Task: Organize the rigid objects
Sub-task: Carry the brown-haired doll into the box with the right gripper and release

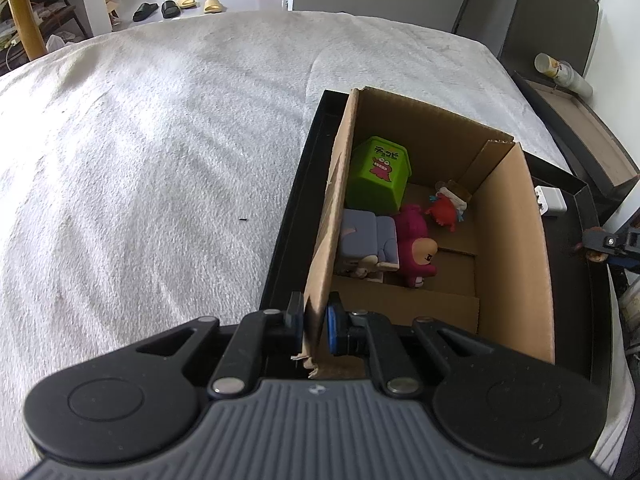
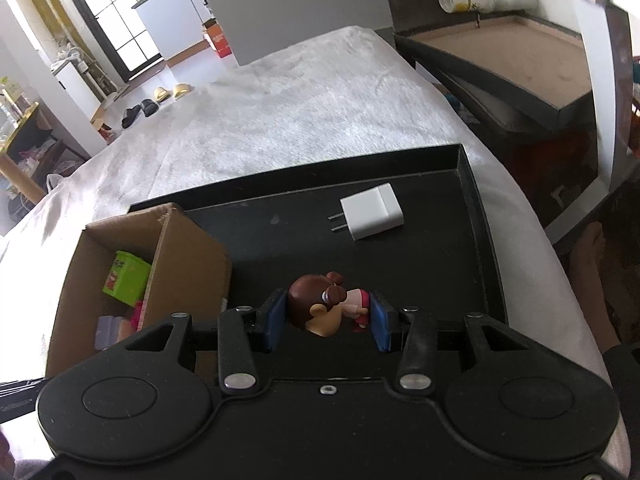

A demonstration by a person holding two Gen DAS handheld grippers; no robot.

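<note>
- Figurines: several already lie in the cardboard box (image 1: 516,248).
- Right gripper (image 2: 329,317) fingers grasp a brown-haired doll (image 2: 316,308) above the black tray (image 2: 480,216).
- Left gripper (image 1: 315,320) fingers pinch the box wall.
- White charger (image 2: 372,211) remains on the tray.

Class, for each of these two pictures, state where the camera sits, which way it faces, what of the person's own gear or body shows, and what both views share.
Left wrist: sits on the left tool, faces down at the brown cardboard box, clamping its wall; only the tool shows.
Right wrist: sits on the right tool, faces down over the black tray, holding a brown-haired doll figurine; the tool shows.
Shared: box, tray, white plug charger, green toy carton.
</note>
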